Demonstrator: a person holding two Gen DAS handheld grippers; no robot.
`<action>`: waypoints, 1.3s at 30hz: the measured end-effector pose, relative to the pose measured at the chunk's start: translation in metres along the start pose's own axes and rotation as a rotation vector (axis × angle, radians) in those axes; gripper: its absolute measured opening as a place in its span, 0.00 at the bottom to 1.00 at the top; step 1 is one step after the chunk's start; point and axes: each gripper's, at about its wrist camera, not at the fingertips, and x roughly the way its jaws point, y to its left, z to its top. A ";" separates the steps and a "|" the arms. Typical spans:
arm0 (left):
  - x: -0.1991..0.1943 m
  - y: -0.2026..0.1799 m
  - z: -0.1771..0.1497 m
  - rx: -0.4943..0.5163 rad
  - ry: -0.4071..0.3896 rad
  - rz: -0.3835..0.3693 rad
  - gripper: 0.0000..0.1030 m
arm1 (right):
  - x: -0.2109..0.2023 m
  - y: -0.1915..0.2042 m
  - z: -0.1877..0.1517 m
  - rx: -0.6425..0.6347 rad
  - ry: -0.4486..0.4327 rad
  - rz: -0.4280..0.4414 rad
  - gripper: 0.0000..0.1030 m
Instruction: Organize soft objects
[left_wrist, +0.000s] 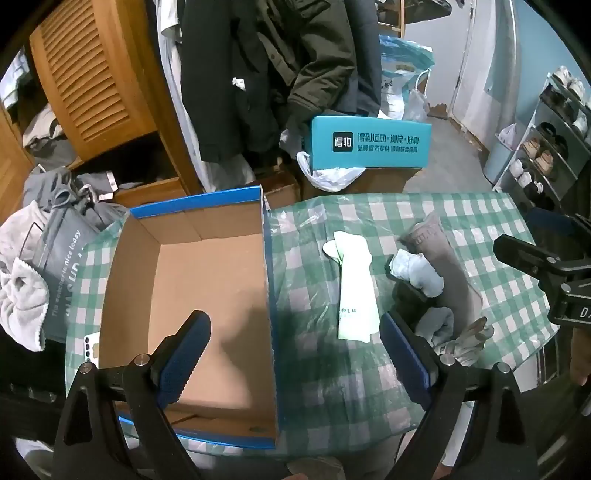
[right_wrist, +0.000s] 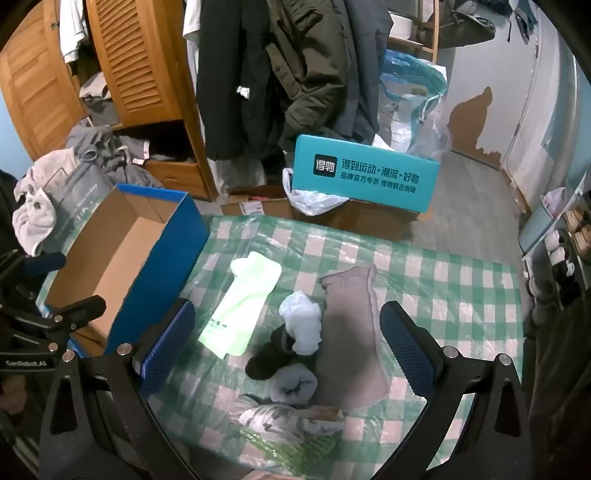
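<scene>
Socks and other soft pieces are spread on a table covered with a green-checked cloth, to the right of an open cardboard box with blue outer walls; nothing is seen inside the box. Largest of the soft items is a taupe sock, laid flat and lengthwise. Just left of it, apart from the box wall, a pale green sock is laid flat. Between these two, a black sock is bunched, with a crumpled white sock touching it on top. A rolled grey sock is pressed against the taupe one, and a patterned grey piece is seen at the near edge. Left gripper is held above the box's right wall, fingers spread wide, nothing between them. Right gripper is held over the sock cluster, fingers likewise spread wide and holding nothing. A teal carton is seen beyond the table.
</scene>
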 end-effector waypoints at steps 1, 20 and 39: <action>0.000 0.000 0.000 0.001 0.001 0.002 0.91 | 0.000 0.000 0.000 -0.001 0.002 -0.001 0.98; -0.002 0.005 -0.003 -0.017 -0.034 -0.003 0.91 | 0.005 0.000 -0.004 -0.003 0.006 0.001 0.98; 0.003 -0.001 -0.011 -0.008 -0.014 0.000 0.91 | 0.004 0.001 -0.001 0.000 0.014 0.006 0.98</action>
